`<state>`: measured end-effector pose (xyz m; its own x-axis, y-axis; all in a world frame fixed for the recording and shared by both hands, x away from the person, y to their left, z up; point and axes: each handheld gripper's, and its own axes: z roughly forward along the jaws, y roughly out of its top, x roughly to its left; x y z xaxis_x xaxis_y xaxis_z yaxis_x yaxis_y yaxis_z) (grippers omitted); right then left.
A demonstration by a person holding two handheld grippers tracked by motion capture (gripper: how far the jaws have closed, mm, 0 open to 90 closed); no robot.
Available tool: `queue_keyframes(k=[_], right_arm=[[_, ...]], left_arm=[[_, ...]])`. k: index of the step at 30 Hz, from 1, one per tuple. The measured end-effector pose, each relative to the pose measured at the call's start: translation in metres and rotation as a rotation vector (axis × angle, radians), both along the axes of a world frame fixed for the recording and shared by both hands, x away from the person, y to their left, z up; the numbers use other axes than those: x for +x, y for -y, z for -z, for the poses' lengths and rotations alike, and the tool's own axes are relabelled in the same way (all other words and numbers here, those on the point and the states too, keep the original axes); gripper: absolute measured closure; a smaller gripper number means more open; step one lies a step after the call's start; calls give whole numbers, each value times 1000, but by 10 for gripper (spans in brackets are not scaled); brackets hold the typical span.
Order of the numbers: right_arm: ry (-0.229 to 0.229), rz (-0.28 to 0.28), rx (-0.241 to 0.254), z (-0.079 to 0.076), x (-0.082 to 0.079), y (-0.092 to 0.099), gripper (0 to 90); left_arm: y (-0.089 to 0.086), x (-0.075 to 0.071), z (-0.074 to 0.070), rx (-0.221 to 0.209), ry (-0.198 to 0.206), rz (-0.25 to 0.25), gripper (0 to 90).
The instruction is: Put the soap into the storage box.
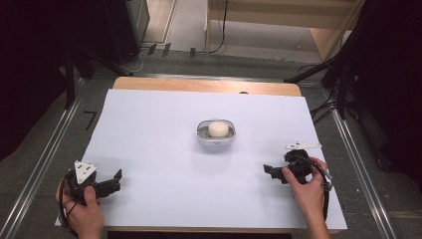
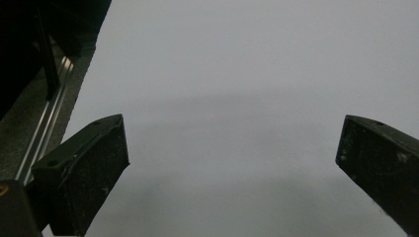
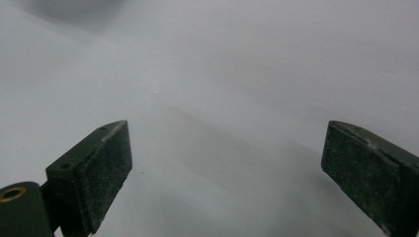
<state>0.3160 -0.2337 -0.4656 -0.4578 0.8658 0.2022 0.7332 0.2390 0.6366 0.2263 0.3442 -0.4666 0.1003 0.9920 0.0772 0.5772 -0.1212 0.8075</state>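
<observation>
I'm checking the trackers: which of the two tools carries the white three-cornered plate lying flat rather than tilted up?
The right tool: its plate lies flat, while the left tool's plate tilts up toward the camera.

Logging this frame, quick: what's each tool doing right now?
Left tool: open, holding nothing, over bare white table.
Right tool: open, holding nothing.
</observation>
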Motion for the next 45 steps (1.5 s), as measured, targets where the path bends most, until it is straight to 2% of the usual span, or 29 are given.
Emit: queue_keyframes(k=[6,18,27,42,45], right_arm=[[26,11,38,5,-8,14,57],[55,46,40,12,-26,40,57],[102,84,83,14,-45,69,57],[131,150,120,18,-68,107,58],[151,159,138,18,-73,114,58]], left_arm=[[0,0,0,5,-3,-1,1],[1,0,0,15,-3,-1,1],[3,0,0,26,-2,0,1],[2,0,0,13,-2,-3,1],[1,0,0,11,-1,0,1]])
